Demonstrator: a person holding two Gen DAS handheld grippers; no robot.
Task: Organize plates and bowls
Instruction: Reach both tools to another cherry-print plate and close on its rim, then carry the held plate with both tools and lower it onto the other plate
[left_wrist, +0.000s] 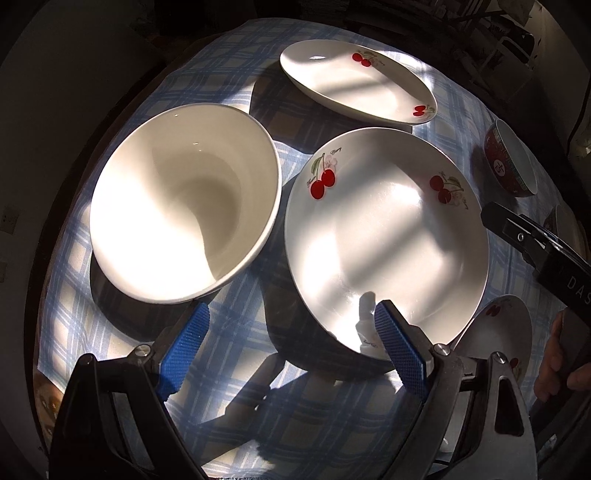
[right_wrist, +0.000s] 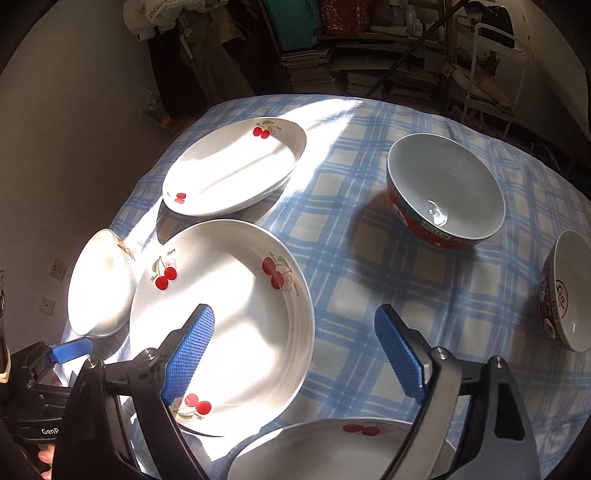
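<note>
Left tongs wide, empty, straddling near rim of cherry plate on tabletop. Right tongs wide, empty, above same plate. Risk: glazed rim slipping, knocking white bowl just beside.

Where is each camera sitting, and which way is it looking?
Left wrist: sits on the left gripper, looking steeply down at the white bowl and big cherry plate; blue pads, a hand show.
Right wrist: sits on the right gripper, looking down across the checked tablecloth toward the red bowl.
Both see the big cherry plate and oval cherry plate.
</note>
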